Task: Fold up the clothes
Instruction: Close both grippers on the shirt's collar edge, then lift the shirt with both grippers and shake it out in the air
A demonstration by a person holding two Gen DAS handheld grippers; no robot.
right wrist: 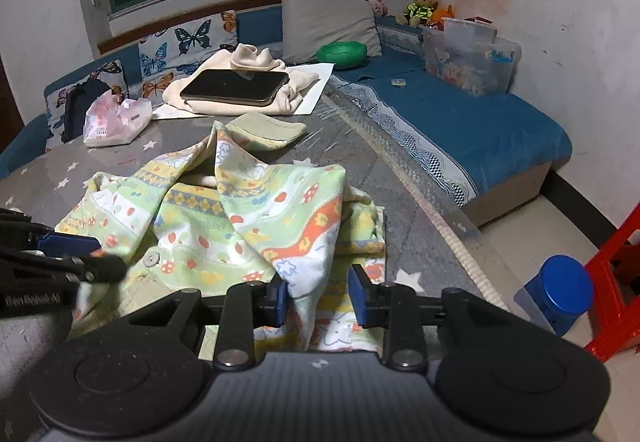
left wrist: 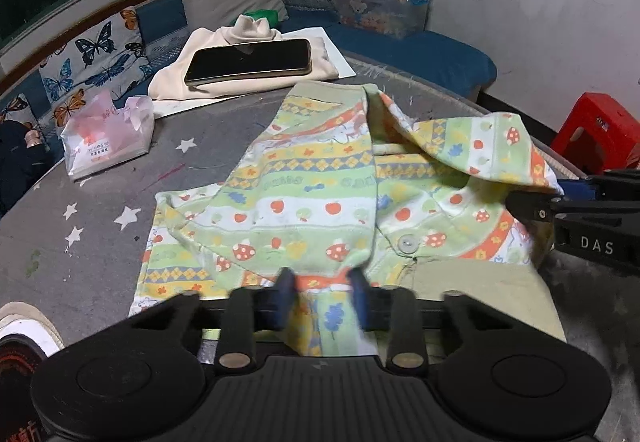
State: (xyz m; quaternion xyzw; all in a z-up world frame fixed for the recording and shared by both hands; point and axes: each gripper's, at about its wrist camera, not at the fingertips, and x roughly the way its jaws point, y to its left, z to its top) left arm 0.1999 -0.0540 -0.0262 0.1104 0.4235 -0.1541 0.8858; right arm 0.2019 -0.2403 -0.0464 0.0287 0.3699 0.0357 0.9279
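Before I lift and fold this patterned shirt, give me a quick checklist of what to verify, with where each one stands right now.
1. Left gripper has patterned shirt between its pads: ok.
2. Right gripper has shirt fabric between its pads: ok; firmness cannot tell.
3. Shirt lies flat: not ok, rumpled, one side flipped over.
4. Phone on the cream garment clear of the shirt: ok.
5. Tissue pack clear of the shirt: ok.

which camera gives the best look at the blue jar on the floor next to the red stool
The right wrist view. The blue jar stands whole and unblocked there, on the floor beside the red stool. The left wrist view shows the stool but not the jar.
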